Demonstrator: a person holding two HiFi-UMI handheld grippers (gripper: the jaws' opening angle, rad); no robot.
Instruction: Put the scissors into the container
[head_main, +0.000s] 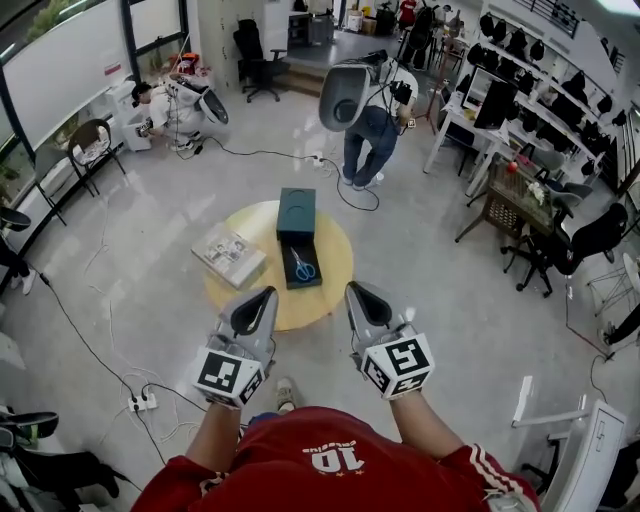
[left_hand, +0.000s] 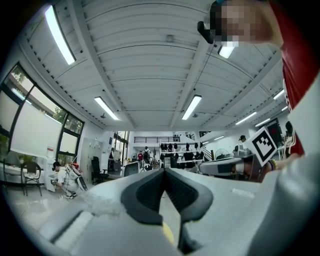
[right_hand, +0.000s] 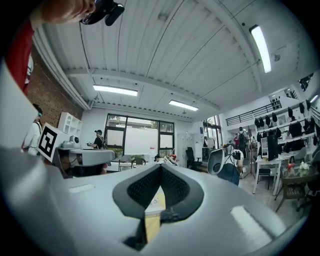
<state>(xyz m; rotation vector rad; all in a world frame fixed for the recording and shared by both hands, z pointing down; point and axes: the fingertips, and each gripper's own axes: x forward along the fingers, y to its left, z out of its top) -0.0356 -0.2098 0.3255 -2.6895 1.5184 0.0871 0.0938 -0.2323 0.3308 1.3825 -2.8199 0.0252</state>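
Note:
The blue-handled scissors (head_main: 304, 268) lie inside the dark rectangular container (head_main: 301, 262) on the round yellow table (head_main: 335, 280) in the head view. The container's lid (head_main: 296, 213) lies just beyond it. My left gripper (head_main: 265, 297) hovers at the table's near edge, left of the container, jaws shut and empty. My right gripper (head_main: 356, 292) hovers at the near right edge, also shut with nothing in it. In both gripper views the jaw tips meet, left gripper (left_hand: 164, 171) and right gripper (right_hand: 160, 166), and both point upward toward the ceiling.
A book (head_main: 229, 254) lies on the table's left side. Beyond the table a person bends over by cables on the floor (head_main: 372, 130). Another person crouches at far left (head_main: 170, 105). Desks and chairs line the right side (head_main: 520, 190). A power strip (head_main: 141, 402) lies on the floor.

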